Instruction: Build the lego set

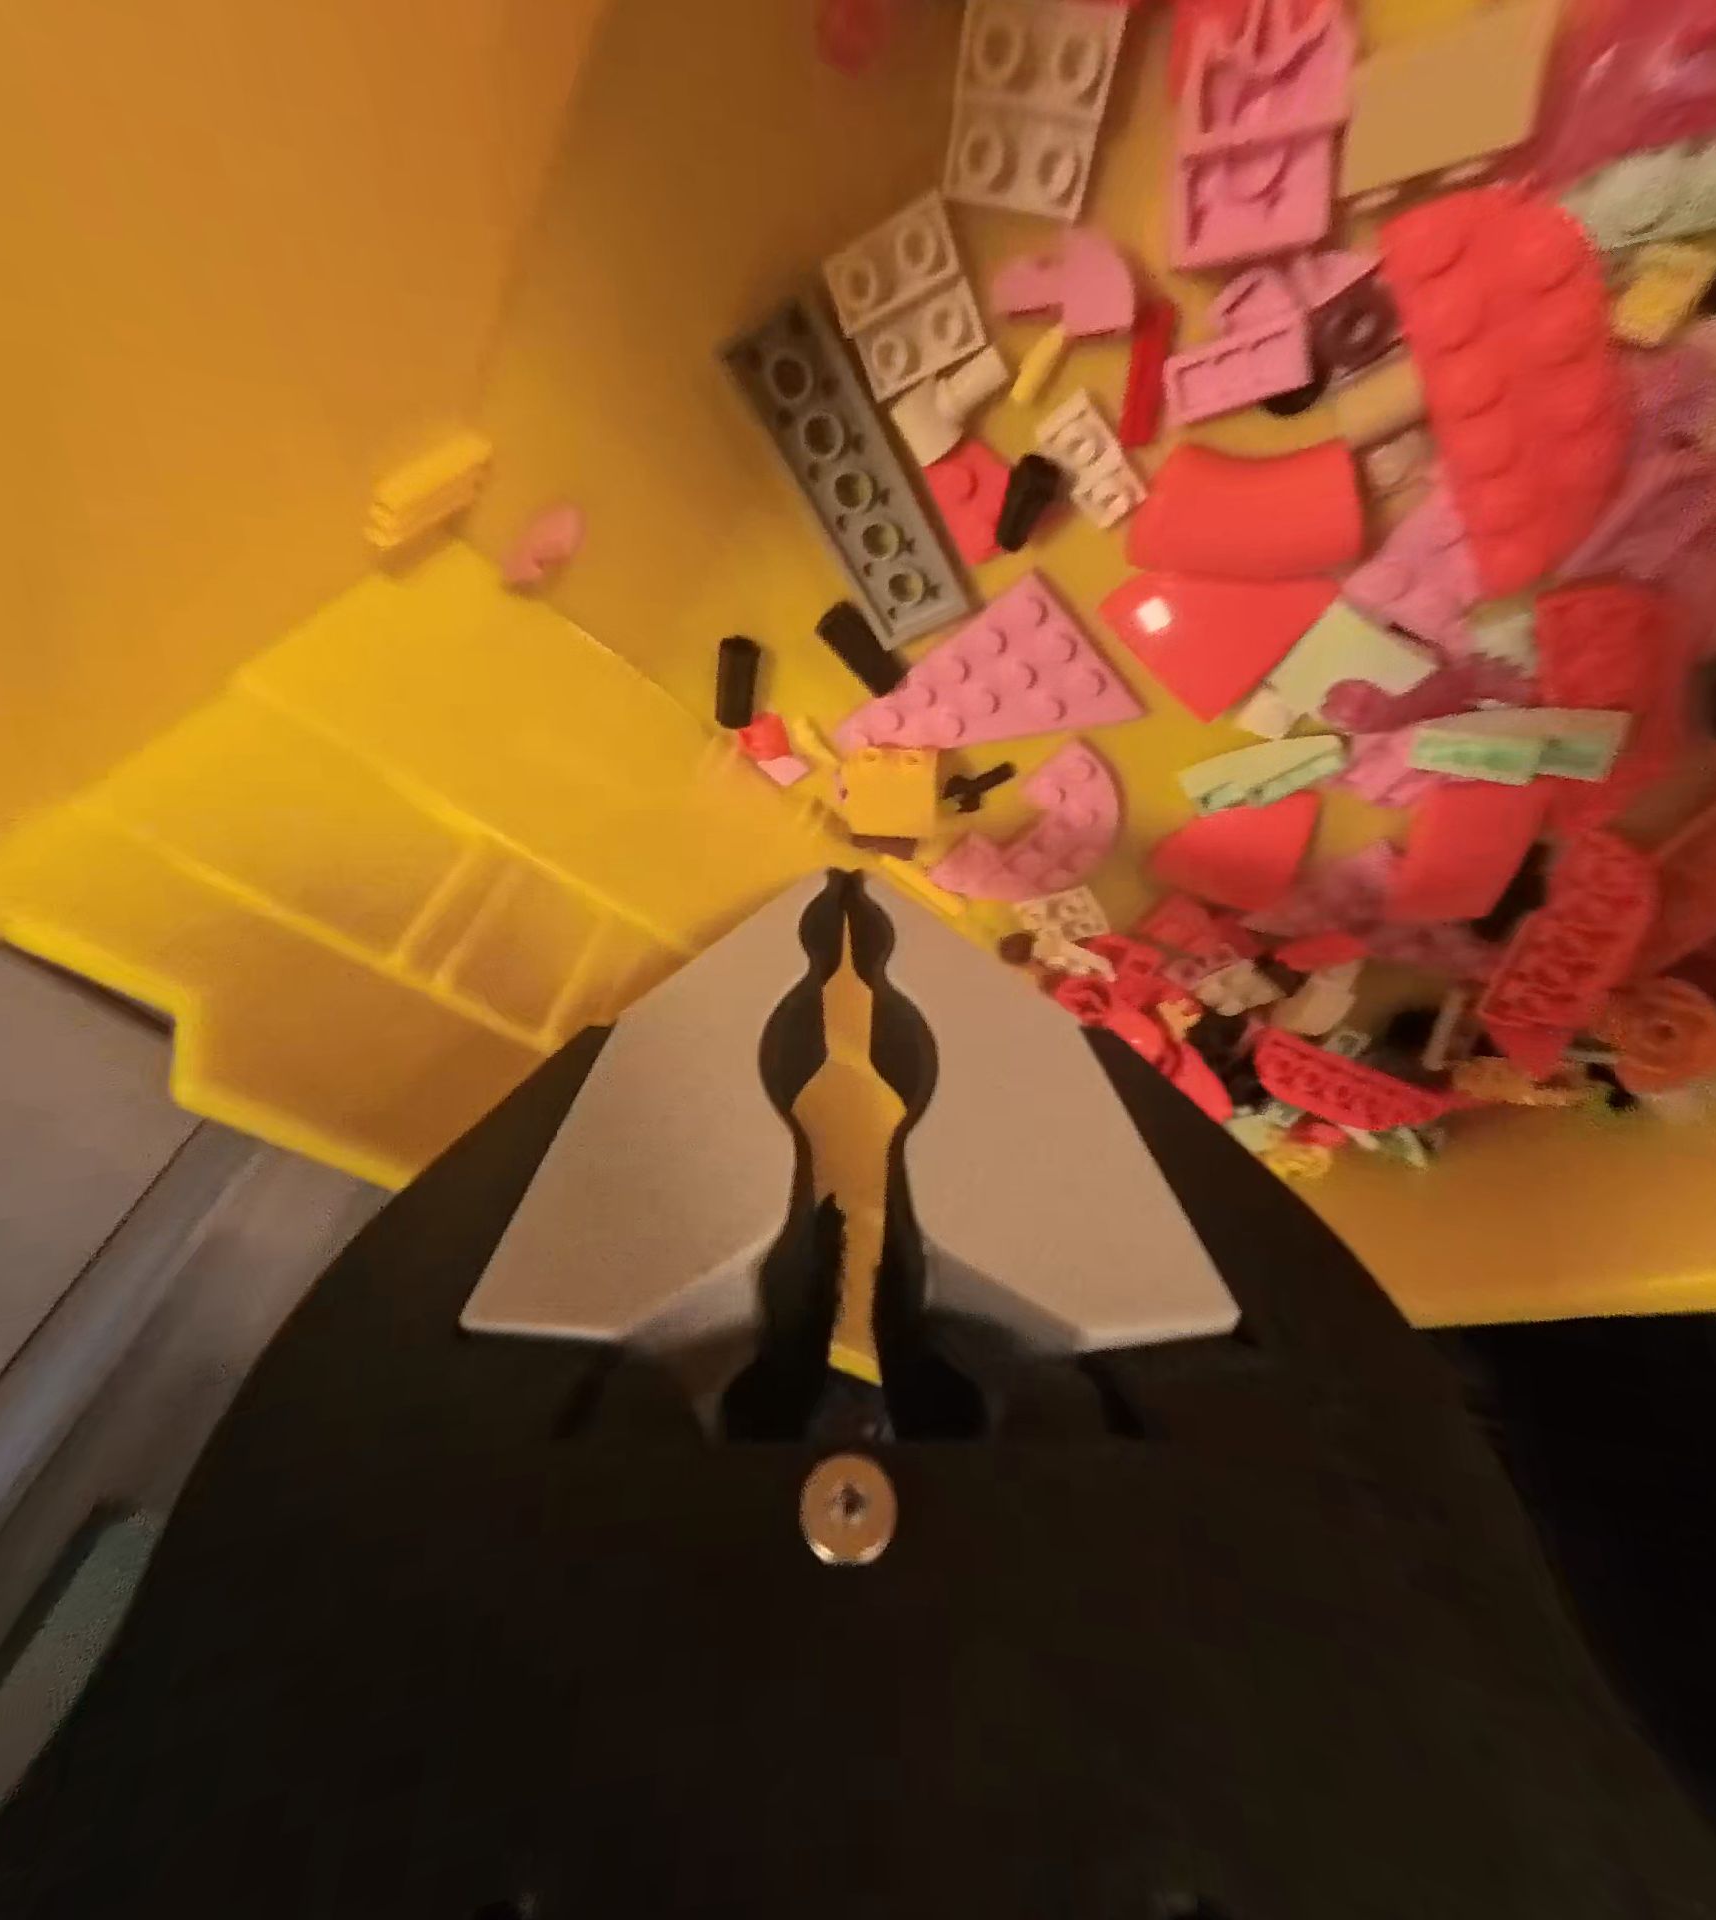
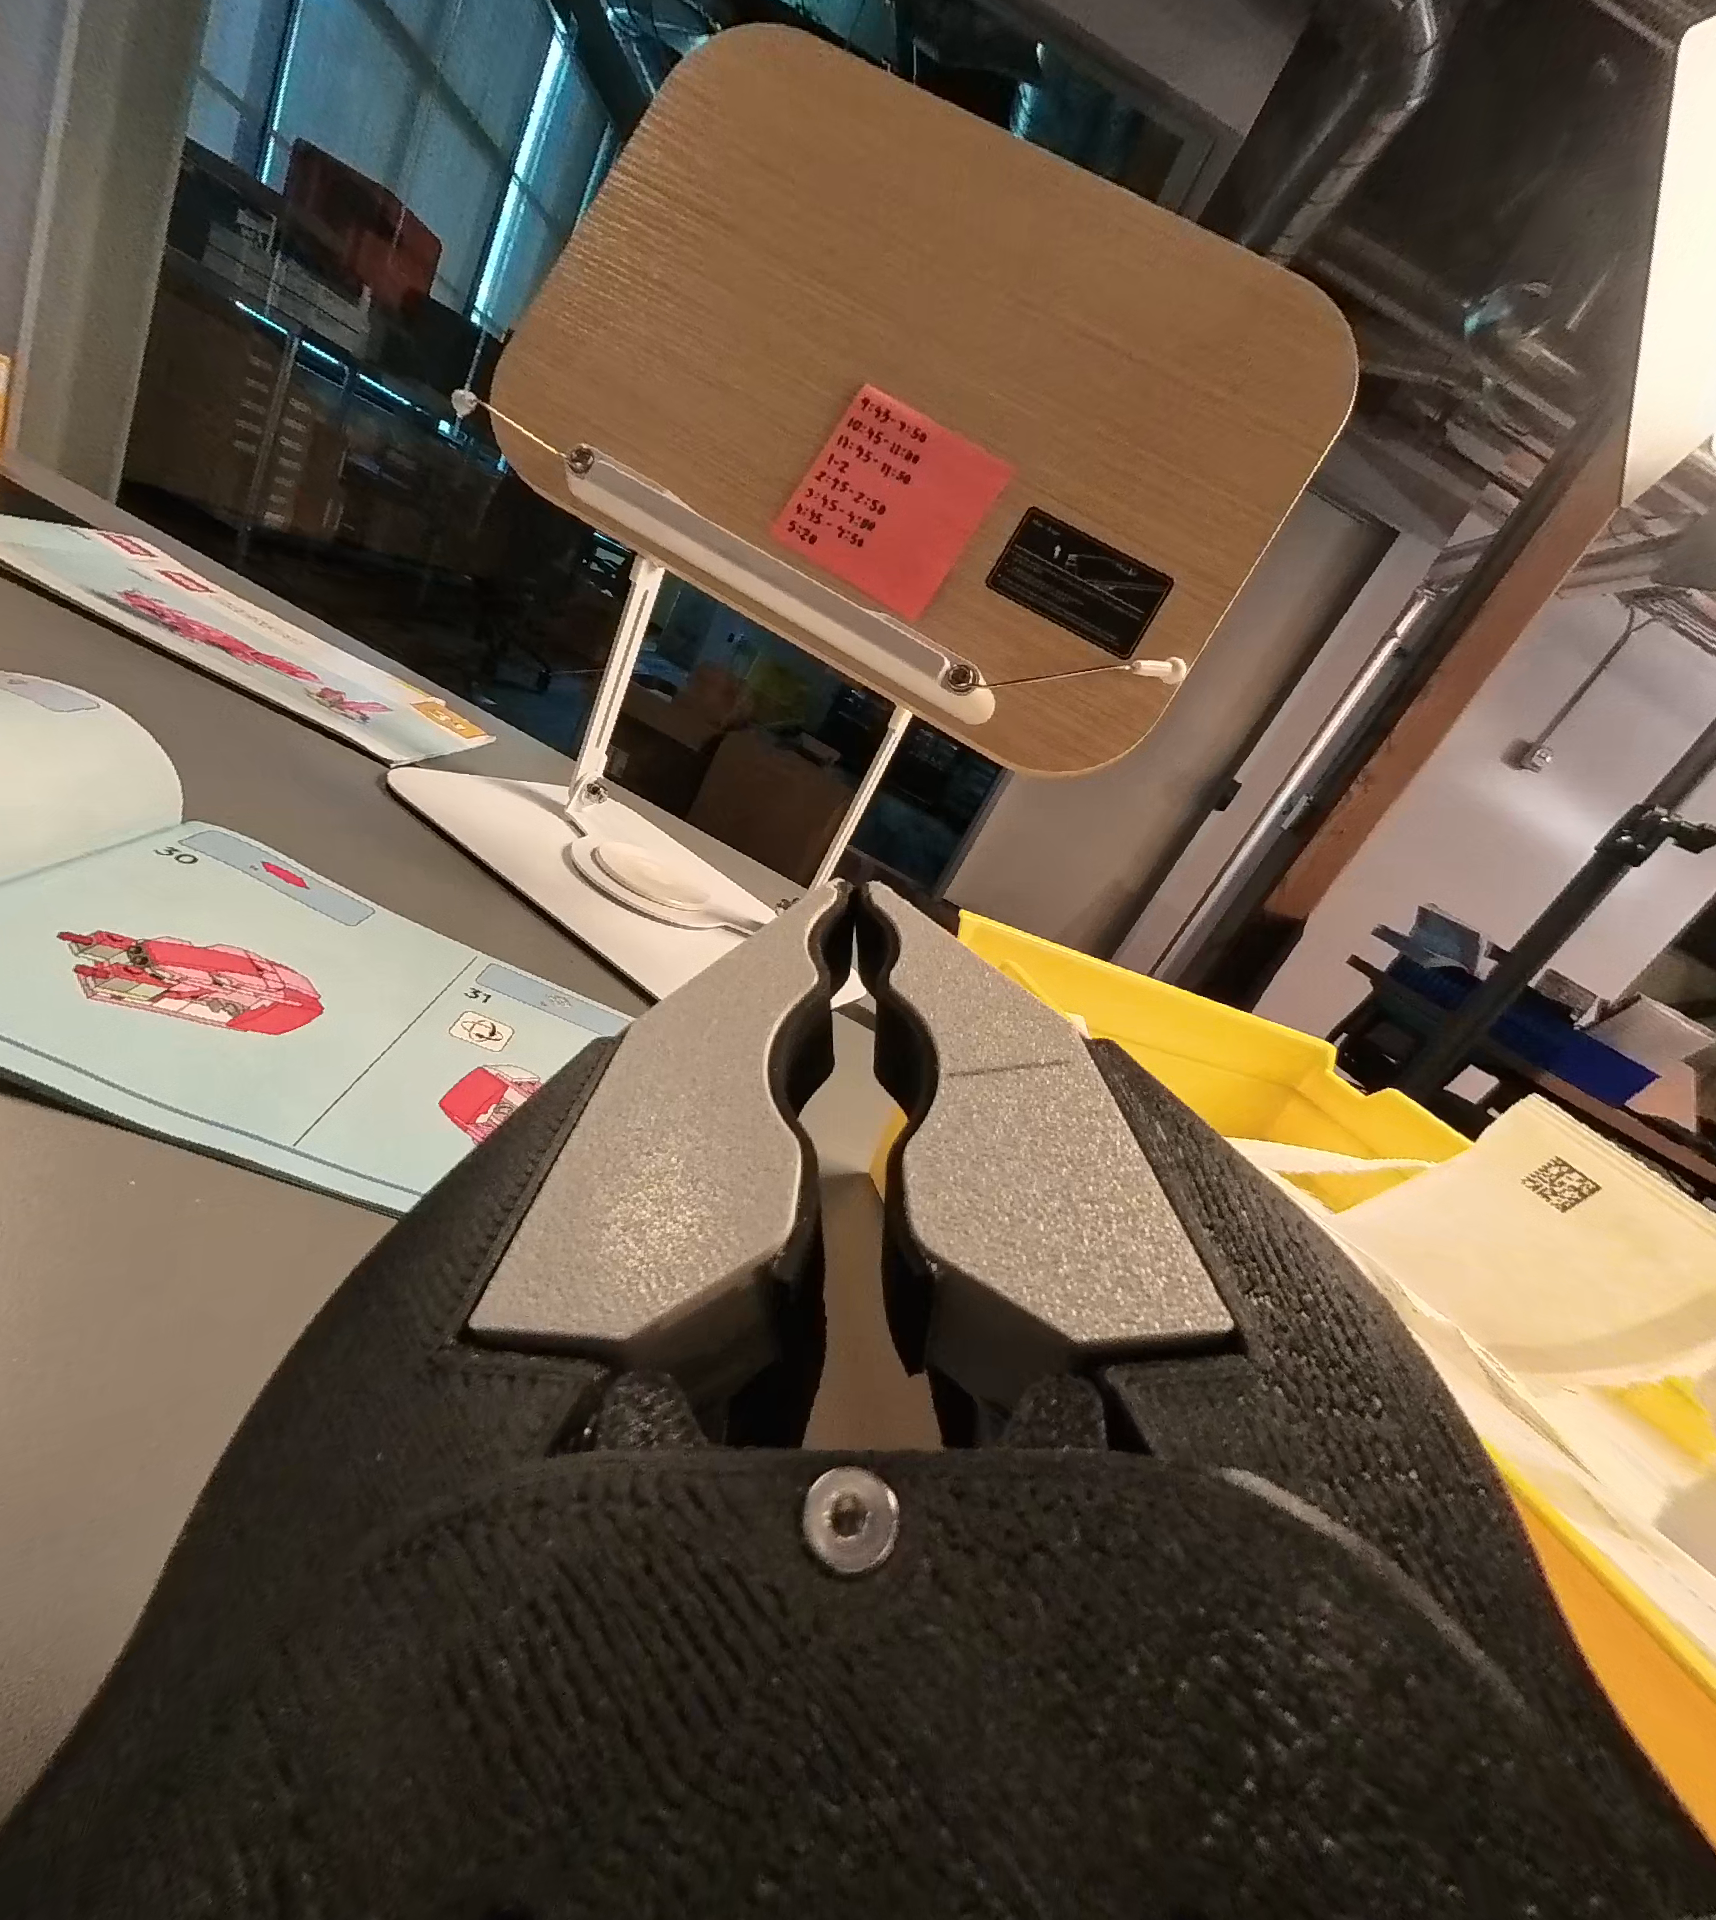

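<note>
Left gripper (image 1: 846, 881): fingers drawn together, tips meeting, nothing between them. It points down into a yellow bin (image 1: 210, 312). Just ahead of the tips lies a small yellow brick (image 1: 893, 795); beyond it a pink wedge plate (image 1: 999, 675), to its right a pink rounded plate (image 1: 1072, 821) and a tiny black peg (image 1: 979, 788). Farther ahead stands a grey plate with holes (image 1: 849, 488); ahead and to the right, a crowded heap of red curved pieces (image 1: 1249, 509).

Handling, as judged: the yellow brick looks light, stiff and smooth, so apt to slip; its two flat sides seem the surest hold. The flat plates lie low and would be hard to pinch.

Room: to the left the ribbed bin wall (image 1: 334, 831) rises close; the bare floor ahead-left is open, the right side packed.

Right gripper (image 2: 854, 904): fingers shut at the tips, bare. Left of it lies an open instruction booklet (image 2: 210, 997); ahead, a wooden book stand (image 2: 937, 364); to the right, a yellow bin rim (image 2: 1197, 997) with paper bags (image 2: 1560, 1278).
</note>
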The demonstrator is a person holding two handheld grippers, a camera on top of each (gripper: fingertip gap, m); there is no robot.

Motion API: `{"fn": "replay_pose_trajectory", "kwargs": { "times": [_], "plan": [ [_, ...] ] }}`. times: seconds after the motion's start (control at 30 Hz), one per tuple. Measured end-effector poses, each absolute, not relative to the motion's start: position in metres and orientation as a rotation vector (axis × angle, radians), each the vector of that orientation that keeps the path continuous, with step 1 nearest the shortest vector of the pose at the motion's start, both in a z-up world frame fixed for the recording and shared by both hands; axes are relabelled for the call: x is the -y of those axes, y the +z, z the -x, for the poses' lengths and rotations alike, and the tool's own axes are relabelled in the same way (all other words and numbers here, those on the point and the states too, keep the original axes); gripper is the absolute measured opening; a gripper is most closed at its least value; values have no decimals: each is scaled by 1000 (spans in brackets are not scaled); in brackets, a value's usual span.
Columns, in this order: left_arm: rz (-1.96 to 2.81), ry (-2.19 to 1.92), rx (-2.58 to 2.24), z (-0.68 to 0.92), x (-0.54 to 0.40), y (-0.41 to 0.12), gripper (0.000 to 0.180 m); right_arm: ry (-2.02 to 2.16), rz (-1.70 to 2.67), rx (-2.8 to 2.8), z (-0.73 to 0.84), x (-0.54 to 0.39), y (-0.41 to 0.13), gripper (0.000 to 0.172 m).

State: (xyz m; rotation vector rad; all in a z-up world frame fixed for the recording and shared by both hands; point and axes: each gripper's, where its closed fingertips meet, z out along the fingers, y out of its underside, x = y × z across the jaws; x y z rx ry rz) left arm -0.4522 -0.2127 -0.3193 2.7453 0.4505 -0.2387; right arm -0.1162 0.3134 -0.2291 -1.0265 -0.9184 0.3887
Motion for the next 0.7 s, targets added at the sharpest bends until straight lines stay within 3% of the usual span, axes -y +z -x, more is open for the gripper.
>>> {"fn": "replay_pose_trajectory", "kwargs": {
  "times": [0.3,0.5,0.7],
  "plan": [
    [-2615,-210,-436,452,218,-338,0,406,1023,916,116,-312,-228,0],
    [-2944,-33,-716,456,166,-335,0,418,1026,915,117,-313,-228,0],
    [-2755,-92,-712,463,200,-331,0,423,1028,916,117,-313,-229,0]
  ]
}}
